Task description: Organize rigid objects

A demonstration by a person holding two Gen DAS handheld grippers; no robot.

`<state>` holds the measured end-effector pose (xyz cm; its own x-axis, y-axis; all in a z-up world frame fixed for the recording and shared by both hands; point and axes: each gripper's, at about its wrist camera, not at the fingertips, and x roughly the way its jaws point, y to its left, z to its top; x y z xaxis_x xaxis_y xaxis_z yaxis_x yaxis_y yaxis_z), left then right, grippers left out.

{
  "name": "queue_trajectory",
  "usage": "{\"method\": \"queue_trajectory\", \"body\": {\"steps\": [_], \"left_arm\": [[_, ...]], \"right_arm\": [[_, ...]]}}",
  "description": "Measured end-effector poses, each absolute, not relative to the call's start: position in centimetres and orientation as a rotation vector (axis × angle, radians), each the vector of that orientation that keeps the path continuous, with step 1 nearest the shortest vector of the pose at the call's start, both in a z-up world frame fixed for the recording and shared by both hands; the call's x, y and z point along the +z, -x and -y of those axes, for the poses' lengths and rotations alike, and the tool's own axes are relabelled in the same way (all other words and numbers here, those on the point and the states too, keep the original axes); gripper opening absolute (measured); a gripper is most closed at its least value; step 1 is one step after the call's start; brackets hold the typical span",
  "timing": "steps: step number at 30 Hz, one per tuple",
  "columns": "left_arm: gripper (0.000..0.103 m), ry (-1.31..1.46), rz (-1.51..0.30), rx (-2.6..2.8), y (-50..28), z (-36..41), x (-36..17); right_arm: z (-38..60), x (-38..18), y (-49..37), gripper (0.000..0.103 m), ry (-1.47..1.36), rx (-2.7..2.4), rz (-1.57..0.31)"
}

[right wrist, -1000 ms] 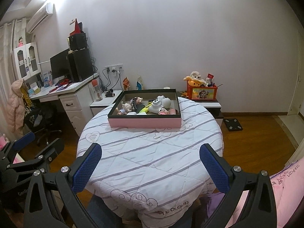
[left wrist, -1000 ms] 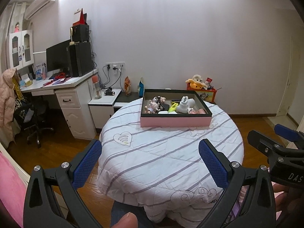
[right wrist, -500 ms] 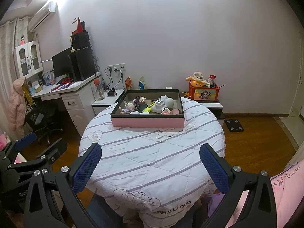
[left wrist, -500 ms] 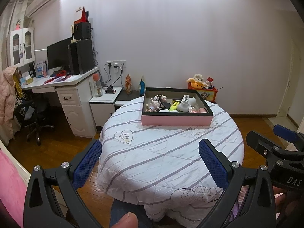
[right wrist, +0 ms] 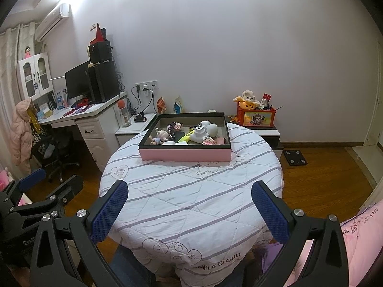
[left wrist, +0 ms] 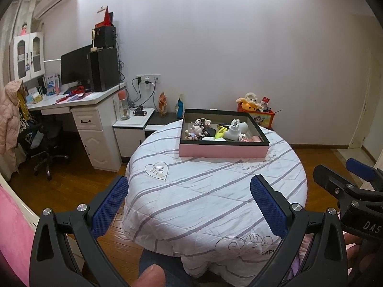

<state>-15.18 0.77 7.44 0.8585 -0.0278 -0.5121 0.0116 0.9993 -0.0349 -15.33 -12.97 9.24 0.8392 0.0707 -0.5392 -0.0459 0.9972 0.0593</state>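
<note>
Box: a flat pink box (left wrist: 222, 150) with a dark rim, open on top, sitting on the far side of the round tabletop.
Toys: small dolls (left wrist: 196, 131) lie in a heap in the left part of the box.
White thing: a round white toy (right wrist: 203, 132) sits in the middle, leaning.
Yellow thing: a yellow-green pen shape (left wrist: 220, 132) lies just beside the white toy.
Pink thing: a small pink piece (right wrist: 220, 140) lies at the right, near the front wall.

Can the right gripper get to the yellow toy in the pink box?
Probably yes. The right gripper is open, and only bare tablecloth lies before the pink box. The yellow toy lies uncovered among others.
</note>
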Motion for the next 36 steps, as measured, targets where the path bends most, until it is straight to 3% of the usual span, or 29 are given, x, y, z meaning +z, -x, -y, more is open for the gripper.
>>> {"method": "queue_trajectory", "body": {"steps": [36], "left_arm": [[0.103,0.049,-0.608,-0.039,14.26,-0.53,7.02]], "right_arm": [[13.37,9.08,15.15,0.103,-0.052,0.053,-0.578]]}}
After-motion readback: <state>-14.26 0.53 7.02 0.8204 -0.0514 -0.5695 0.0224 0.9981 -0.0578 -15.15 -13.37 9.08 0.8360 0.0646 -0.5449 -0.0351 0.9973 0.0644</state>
